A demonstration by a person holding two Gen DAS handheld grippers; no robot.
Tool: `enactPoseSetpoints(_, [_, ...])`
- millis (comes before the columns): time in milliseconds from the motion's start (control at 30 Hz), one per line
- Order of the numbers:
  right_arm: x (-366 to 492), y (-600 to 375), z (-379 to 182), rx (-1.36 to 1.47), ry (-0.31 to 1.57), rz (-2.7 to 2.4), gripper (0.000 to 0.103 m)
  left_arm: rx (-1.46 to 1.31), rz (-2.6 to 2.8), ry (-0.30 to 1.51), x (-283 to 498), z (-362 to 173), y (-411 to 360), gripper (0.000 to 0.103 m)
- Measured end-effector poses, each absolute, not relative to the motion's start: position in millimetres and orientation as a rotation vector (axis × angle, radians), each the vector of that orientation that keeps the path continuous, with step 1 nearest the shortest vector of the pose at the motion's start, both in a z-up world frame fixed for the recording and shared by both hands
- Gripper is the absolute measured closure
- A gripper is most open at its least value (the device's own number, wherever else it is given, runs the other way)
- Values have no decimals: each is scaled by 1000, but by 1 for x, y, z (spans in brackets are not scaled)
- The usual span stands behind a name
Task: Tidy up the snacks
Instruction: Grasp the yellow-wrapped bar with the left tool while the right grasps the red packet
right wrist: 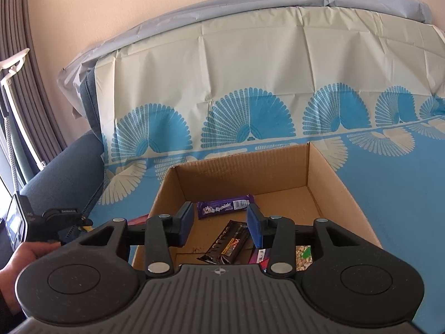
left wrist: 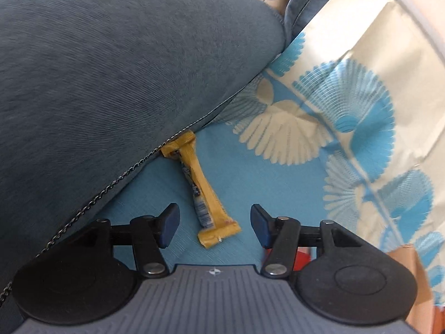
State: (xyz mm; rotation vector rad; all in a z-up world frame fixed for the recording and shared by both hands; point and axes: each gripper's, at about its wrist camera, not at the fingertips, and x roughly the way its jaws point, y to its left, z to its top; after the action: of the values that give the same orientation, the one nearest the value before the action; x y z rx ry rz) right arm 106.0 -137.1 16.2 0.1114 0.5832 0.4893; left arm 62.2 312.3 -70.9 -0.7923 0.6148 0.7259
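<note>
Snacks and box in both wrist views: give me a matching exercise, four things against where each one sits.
Things:
1. yellow snack bar
2. purple snack bar
3. black snack bar
4. cardboard box

Places:
A. in the box, farther from the camera
B. on the blue patterned cover
C. in the box, nearer the camera
D. beside the blue-grey cushion, between open jaws

Pairs: 1-D, 2-A, 3-C, 4-B

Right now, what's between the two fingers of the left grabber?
In the left wrist view, the yellow snack bar lies on the blue cloth between the open left gripper's fingers, untouched; its far end reaches the grey cushion.
</note>
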Motion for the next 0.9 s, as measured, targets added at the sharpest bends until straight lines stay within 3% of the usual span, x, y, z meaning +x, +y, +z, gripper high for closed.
enactPoseSetpoints(67, [108, -131, 16, 73, 589, 472, 53, -788, 744, 639, 69, -75, 313, 41])
enactPoseSetpoints(367, [123, -76, 20, 15, 620, 509, 53, -763, 798, 656, 88, -83, 313, 43])
enactPoseSetpoints(433, [127, -55, 26, 16, 614, 547, 53, -760, 808, 674, 91, -86, 315, 52])
enactPoseSetpoints(500, [133, -32, 32, 18, 604, 590, 53, -761, 818, 696, 93, -88, 316, 69])
enactPoseSetpoints(567, [140, -8, 35, 19, 597, 625, 53, -757, 817, 698, 93, -88, 317, 77])
enactPoseSetpoints(900, [173, 101, 4, -4, 741, 639, 53, -823, 881, 670, 78, -84, 325, 77])
